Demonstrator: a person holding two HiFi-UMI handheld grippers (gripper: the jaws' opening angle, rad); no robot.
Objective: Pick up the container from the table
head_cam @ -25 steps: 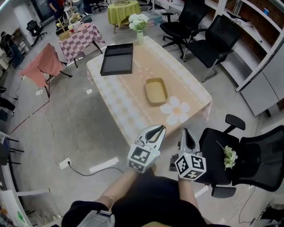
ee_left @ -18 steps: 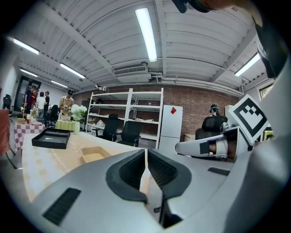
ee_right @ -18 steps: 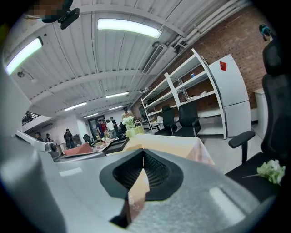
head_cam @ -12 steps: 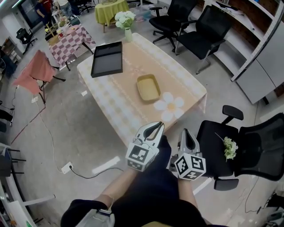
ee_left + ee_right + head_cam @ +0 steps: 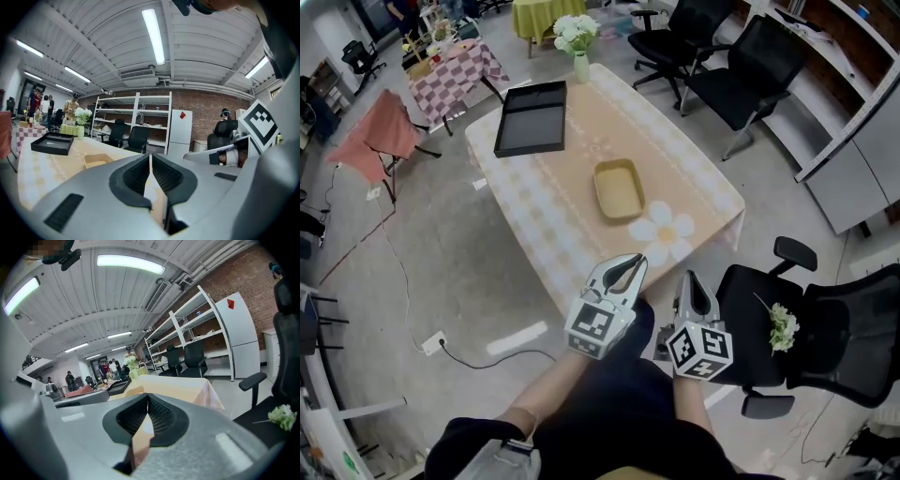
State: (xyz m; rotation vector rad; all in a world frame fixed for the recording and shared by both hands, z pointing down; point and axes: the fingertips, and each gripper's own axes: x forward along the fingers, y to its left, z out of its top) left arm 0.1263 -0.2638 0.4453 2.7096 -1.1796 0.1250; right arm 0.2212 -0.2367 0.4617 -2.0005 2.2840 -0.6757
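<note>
Left tool and right tool both closed, empty. We judge the container light, stiff, thin-walled; we plan to pinch its near rim.

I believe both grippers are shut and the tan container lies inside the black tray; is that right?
Not quite: the head view shows the tan container lying on the table itself, apart from the black tray. The left gripper and the right gripper are indeed shut.

Grey concrete floor, black office chairs, brick wall, strip lights.
</note>
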